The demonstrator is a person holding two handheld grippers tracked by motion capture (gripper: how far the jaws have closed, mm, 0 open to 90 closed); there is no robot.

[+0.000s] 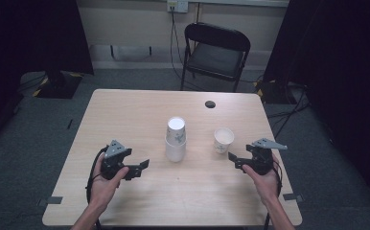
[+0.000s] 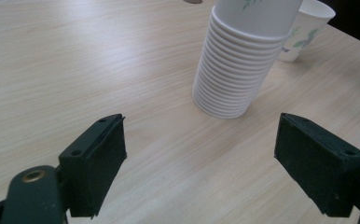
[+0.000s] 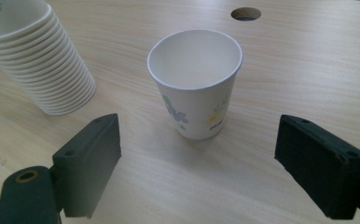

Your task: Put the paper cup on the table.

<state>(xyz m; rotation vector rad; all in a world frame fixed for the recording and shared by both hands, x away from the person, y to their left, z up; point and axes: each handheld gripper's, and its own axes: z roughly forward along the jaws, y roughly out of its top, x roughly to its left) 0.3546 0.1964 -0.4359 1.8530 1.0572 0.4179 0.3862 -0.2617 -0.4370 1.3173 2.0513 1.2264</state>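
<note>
A stack of several white paper cups (image 1: 176,139) stands upside down near the middle of the wooden table (image 1: 125,110). To its right a single paper cup (image 1: 223,139) with a flower print stands upright and empty. My left gripper (image 1: 142,166) rests low on the table left of the stack, jaws wide open, pointing at the stack (image 2: 236,70). My right gripper (image 1: 232,159) is open too, just in front of the single cup (image 3: 195,81), which sits beyond its jaws and clear of them. The stack (image 3: 36,60) shows at the left of the right gripper view.
A round cable hole (image 1: 210,104) lies in the table's far right part. A black folding chair (image 1: 215,52) stands behind the table. Dark curtains hang on both sides, and cables run over the grey floor.
</note>
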